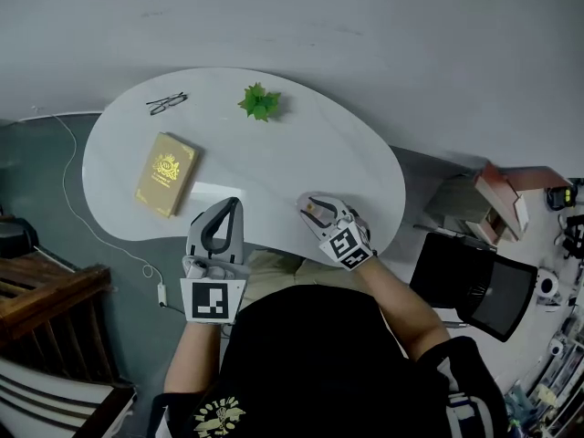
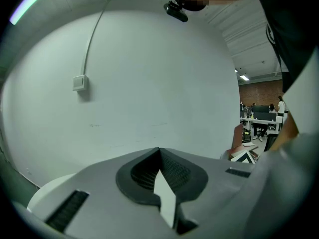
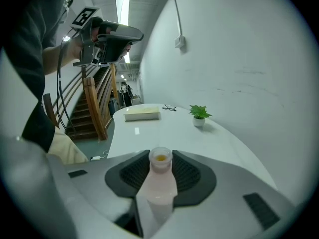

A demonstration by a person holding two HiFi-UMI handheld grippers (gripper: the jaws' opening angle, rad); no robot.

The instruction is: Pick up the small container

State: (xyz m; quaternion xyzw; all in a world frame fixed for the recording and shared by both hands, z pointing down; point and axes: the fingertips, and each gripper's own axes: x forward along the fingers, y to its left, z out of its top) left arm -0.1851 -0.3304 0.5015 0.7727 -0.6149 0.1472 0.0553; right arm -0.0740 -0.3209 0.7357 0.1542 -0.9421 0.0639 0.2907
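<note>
In the right gripper view a small pale pink container (image 3: 160,185) with a round cap and a yellow spot on top stands between the dark pads of my right gripper (image 3: 160,157), which press on its sides. It is held above the near edge of the white table (image 1: 301,144). From the head view the right gripper (image 1: 313,207) is over the table's front rim, and the container is barely visible there. My left gripper (image 1: 234,204) hovers beside it, also at the front edge. Its jaws meet at the tip (image 2: 159,149) with nothing in them, and it faces a bare wall.
On the table lie a yellow book (image 1: 167,173), a pair of glasses (image 1: 167,103) and a small potted plant (image 1: 260,101). A dark chair (image 1: 470,281) stands at the right, wooden stairs (image 1: 46,299) at the left, and a white cable (image 1: 78,199) runs over the floor.
</note>
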